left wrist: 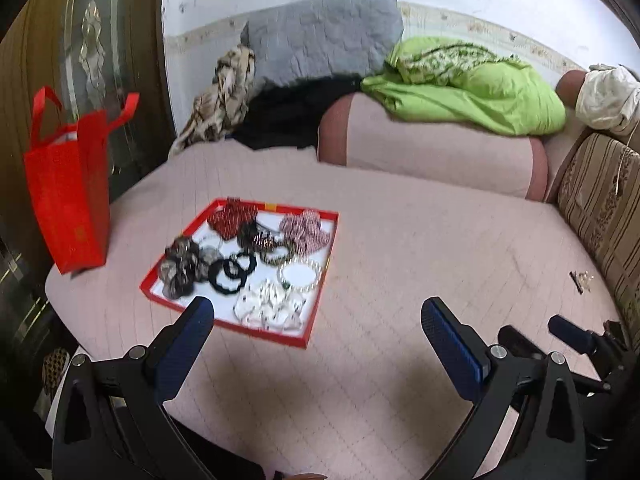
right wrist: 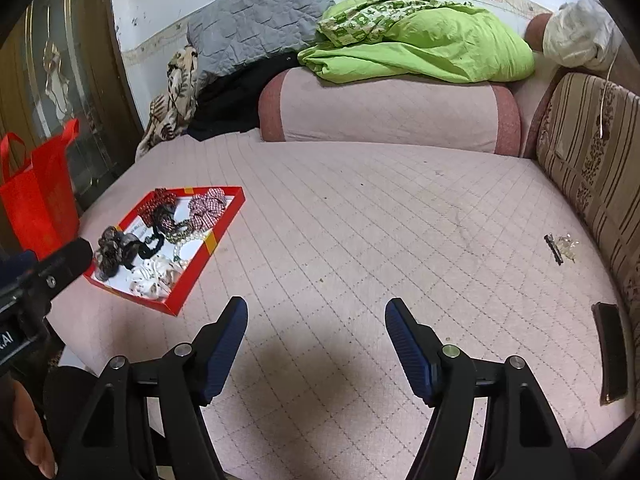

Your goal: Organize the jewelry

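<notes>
bed (right wrist: 360,208): pink quilted cover | red tray (left wrist: 316,316) of scrunchies and bracelets: near bed's left edge, just ahead of left gripper (left wrist: 316,320), released, empty | right gripper (right wrist: 316,320): released, empty, over bed's near middle, tray to its left | hair clip (right wrist: 556,250): near right edge

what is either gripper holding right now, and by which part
Nothing. The left gripper and right gripper are both open and empty above the bed cover.
</notes>
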